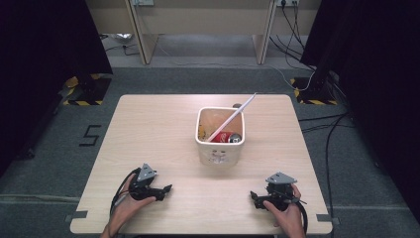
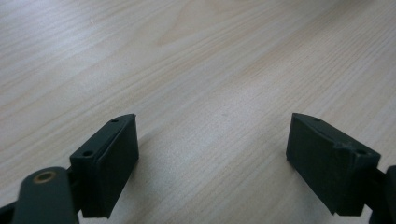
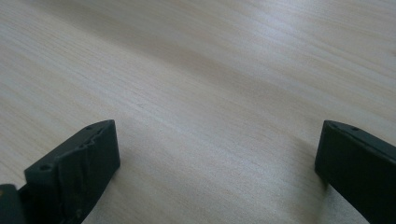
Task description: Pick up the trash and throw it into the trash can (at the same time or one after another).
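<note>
1. Left gripper (image 1: 166,189) and right gripper (image 1: 253,197): fingers apart, holding nothing, low over the near worktop (image 1: 158,129).
2. White bin (image 1: 219,148) sits mid-worktop, well apart from both; red can (image 1: 229,137) inside, white stick (image 1: 233,118) leaning out over the rim.
3. Risk: a careless reach knocks the stick and may tip the bin.

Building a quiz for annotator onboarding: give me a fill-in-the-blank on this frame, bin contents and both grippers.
1. The red can lies inside the white ____.
2. A long white stick leans out over the bin's far ____ corner.
3. The left gripper has its jaws ____, with bare wood between them.
4. The right gripper holds ____.

Missing words: bin; right; open; nothing
</note>
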Tool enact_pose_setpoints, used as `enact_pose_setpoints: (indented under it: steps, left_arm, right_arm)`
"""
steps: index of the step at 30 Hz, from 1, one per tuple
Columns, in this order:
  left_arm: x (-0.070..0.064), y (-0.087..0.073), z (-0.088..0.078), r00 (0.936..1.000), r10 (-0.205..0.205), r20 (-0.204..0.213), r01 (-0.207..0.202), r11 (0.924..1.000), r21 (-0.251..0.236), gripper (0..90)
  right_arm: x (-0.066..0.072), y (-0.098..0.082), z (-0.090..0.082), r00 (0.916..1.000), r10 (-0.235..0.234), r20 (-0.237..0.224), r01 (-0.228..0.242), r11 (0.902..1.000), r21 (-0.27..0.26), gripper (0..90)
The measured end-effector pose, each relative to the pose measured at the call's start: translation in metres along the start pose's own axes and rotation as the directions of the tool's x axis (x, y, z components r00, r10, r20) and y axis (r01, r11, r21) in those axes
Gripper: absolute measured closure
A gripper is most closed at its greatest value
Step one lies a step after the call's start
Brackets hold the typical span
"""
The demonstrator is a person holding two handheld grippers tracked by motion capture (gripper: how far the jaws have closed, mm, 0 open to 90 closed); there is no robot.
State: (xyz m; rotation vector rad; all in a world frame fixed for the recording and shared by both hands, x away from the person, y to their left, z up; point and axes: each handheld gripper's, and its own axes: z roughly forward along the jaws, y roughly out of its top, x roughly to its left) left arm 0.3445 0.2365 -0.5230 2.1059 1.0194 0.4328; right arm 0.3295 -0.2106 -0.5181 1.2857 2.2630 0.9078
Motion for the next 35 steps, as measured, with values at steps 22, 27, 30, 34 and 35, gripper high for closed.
enact_pose_setpoints:
  steps: [22, 27, 30, 34, 35]
  left_arm:
    - [-0.0001, 0.0007, 0.0011, 0.9998, -0.015, -0.013, 0.015, 0.9999, 0.001, 14.3]
    - [-0.0001, 0.0007, 0.0011, 0.9998, -0.015, -0.013, 0.015, 0.9999, 0.001, 14.3]
    - [-0.0001, 0.0007, 0.0011, 0.9998, -0.015, -0.013, 0.015, 0.9999, 0.001, 14.3]
    - [0.0, 0.0007, 0.0011, 0.9998, -0.015, -0.013, 0.015, 0.9999, 0.001, 14.3]
    - [0.0, 0.0007, 0.001, 0.9998, -0.015, -0.012, 0.015, 0.9999, 0.001, 14.3]
  right_arm:
    - [0.0, 0.0, 0.0, 1.0, 0.0, 0.0, 0.0, 1.0, 0.0, 0.2]
    - [0.0, -0.0001, 0.0001, 1.0, 0.0, 0.0, 0.0, 1.0, -0.001, 0.2]
    - [0.0, 0.0, 0.0, 1.0, 0.0, 0.0, 0.0, 1.0, 0.0, 0.2]
    - [0.0, 0.0, 0.0, 1.0, 0.0, 0.0, 0.0, 1.0, 0.0, 0.2]
    - [0.0, 0.0, 0.0, 1.0, 0.0, 0.0, 0.0, 1.0, 0.0, 0.2]
